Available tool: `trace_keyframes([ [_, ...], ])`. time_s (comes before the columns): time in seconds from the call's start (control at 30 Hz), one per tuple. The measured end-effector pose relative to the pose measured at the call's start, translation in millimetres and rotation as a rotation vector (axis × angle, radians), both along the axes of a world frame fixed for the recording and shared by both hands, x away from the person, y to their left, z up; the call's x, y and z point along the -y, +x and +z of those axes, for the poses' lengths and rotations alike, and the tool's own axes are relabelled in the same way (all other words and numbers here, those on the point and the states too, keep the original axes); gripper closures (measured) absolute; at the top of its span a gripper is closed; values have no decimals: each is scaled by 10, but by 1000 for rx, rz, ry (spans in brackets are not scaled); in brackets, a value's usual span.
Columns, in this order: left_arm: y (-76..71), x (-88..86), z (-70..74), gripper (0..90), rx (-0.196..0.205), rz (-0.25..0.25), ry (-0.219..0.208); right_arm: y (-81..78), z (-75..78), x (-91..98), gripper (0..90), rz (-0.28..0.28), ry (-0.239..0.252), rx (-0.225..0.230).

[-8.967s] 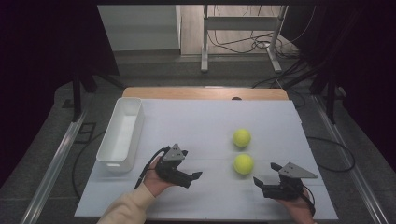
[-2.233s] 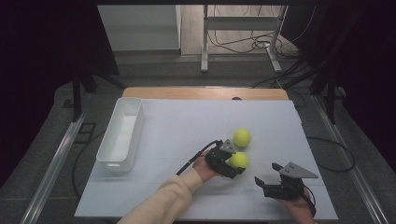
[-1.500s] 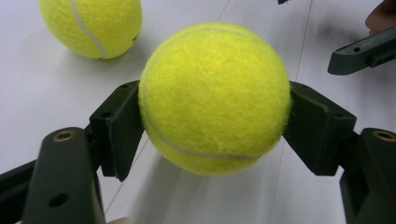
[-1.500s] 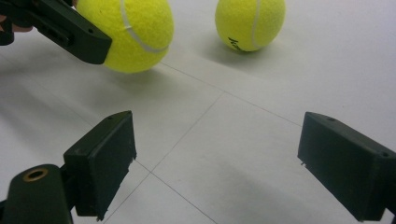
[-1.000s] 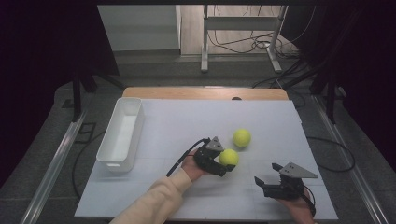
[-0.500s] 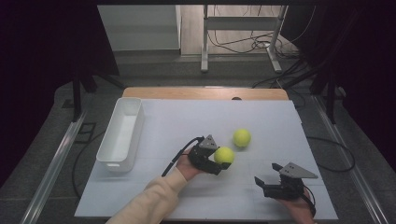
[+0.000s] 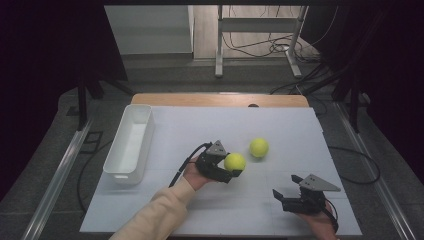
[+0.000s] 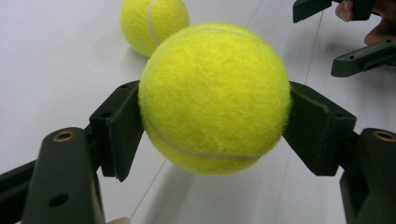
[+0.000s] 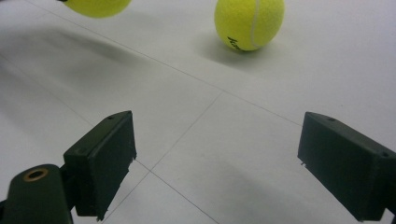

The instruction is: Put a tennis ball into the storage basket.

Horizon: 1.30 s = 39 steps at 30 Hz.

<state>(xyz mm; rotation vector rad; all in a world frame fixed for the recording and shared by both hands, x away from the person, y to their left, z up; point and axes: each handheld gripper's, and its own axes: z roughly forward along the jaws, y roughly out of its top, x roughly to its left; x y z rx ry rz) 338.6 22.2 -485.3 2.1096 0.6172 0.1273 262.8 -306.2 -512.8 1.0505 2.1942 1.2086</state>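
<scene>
Left gripper (image 7: 231, 172) jaws clamped on a tennis ball (image 8: 215, 95), one pad against each flank; the ball bulges past the pads above and below, and its shadow on the sheet under it suggests it is lifted clear, though from the high view the gap is hard to judge. Just beyond the held ball, up and to its right in the high view, a second tennis ball (image 7: 259, 147) rests on the white table sheet (image 7: 200, 125), near but not touching the first. Right gripper (image 7: 284, 198) sits toward the near right edge of the sheet, apart from the left gripper, its jaws spread wide with only bare sheet between them; in its own view the second ball lies ahead and the held ball's underside cuts the top left corner. Well to the left of the left gripper, a white rectangular bin (image 7: 129, 145) lies lengthwise along the sheet's left side, nothing seen in it
</scene>
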Motion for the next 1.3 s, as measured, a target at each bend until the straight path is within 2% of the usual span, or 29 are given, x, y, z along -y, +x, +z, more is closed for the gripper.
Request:
trace_keyframes([
  [0.53,7,-163,119,262,13,14,-20,-1,0,0,118,-1,1,1],
  [0.97,34,-332,233,262,24,43,-51,-3,2,1,118,-1,3,1],
  [1.3,53,-424,293,262,29,60,-57,-4,2,-1,118,0,3,1],
])
